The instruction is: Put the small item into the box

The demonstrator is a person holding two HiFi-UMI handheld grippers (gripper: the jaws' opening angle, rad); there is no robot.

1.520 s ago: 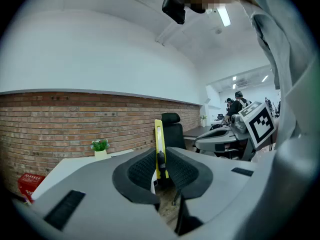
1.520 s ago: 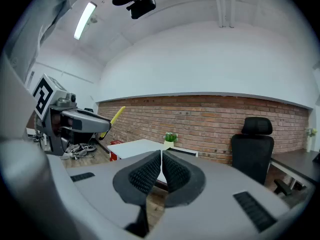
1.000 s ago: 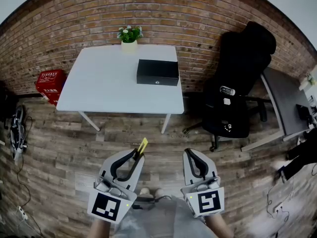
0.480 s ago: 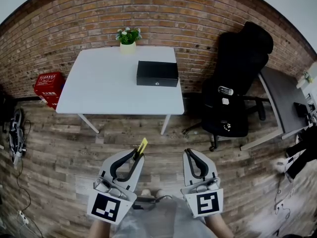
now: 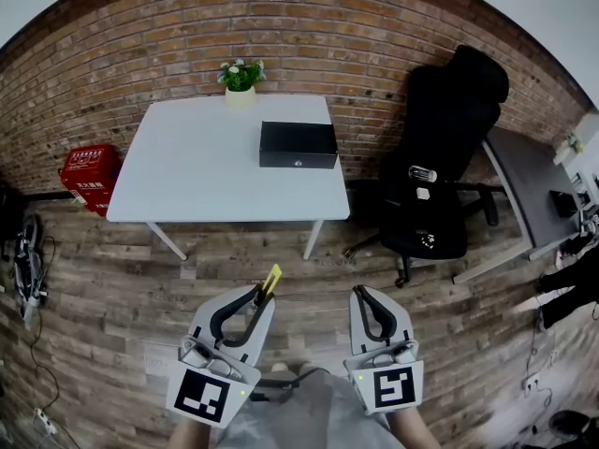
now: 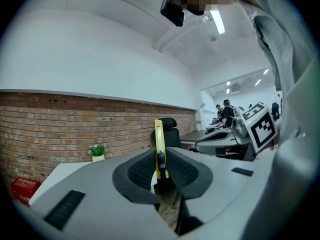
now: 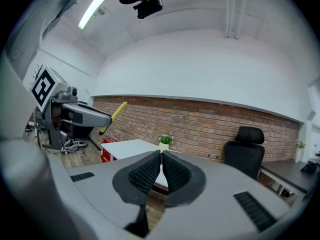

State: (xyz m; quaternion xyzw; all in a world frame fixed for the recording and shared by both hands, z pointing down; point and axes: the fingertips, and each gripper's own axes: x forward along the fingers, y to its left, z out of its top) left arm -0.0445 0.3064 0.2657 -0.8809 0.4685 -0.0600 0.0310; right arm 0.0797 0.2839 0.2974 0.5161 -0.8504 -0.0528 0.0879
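- Little has shifted in a second: both tools sit slightly lower in the head view, well short of the desk (image 5: 206, 181).
- Left tool (image 6: 160, 168) is clamped on the small yellow item (image 6: 158, 141), whose lower end is hidden between the pads.
- Black box (image 5: 298, 145) lies at the desk's right rear, near a potted plant (image 5: 241, 76).
- Right tool (image 7: 161, 170) is closed on nothing.
- Office chair (image 5: 447, 152) stands right of the desk.

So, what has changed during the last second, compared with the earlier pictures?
Almost nothing: only the head camera shifted slightly. The left gripper still clamps the yellow utility knife, the right gripper stays shut and empty, and the black box rests closed on the white table.
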